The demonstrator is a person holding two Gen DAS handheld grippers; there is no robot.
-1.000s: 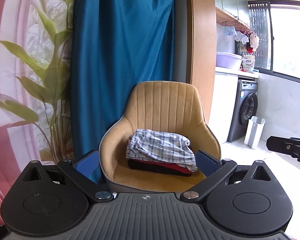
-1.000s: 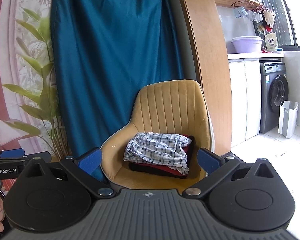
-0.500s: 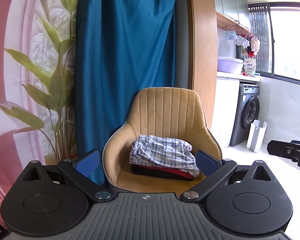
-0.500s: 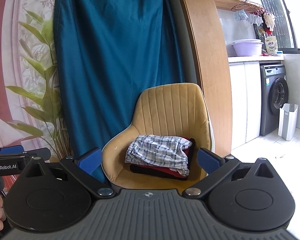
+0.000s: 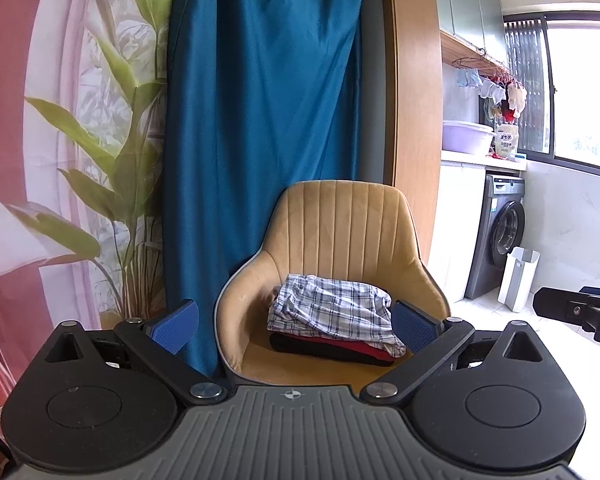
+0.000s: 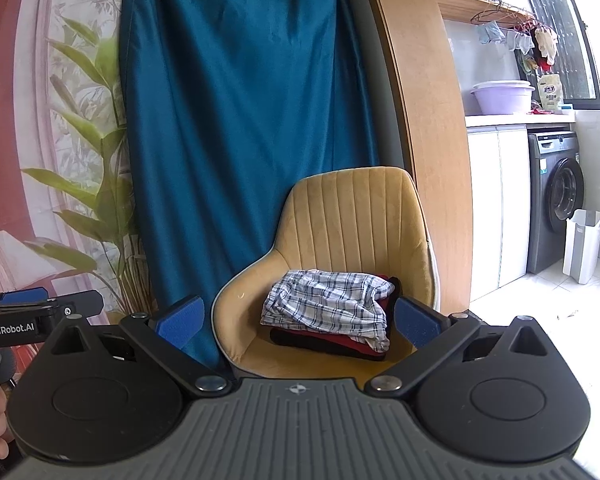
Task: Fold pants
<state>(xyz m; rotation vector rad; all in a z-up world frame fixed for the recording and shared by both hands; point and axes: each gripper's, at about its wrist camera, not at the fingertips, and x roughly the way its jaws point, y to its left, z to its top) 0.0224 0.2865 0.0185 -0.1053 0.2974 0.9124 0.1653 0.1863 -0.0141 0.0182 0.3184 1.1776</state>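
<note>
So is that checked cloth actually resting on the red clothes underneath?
Touching. The right wrist view shows the checked cloth lying directly on the red garment, its edge draping over it.

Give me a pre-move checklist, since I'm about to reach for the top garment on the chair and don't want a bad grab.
1. Left gripper open and empty: ok.
2. Right gripper open and empty: ok.
3. Plaid garment on top of the pile, uncovered: ok.
4. Pile sits fully on the chair seat: ok.
5. Plaid garment is pants: cannot tell.
6. Red garment underneath won't drag along: cannot tell.
</note>
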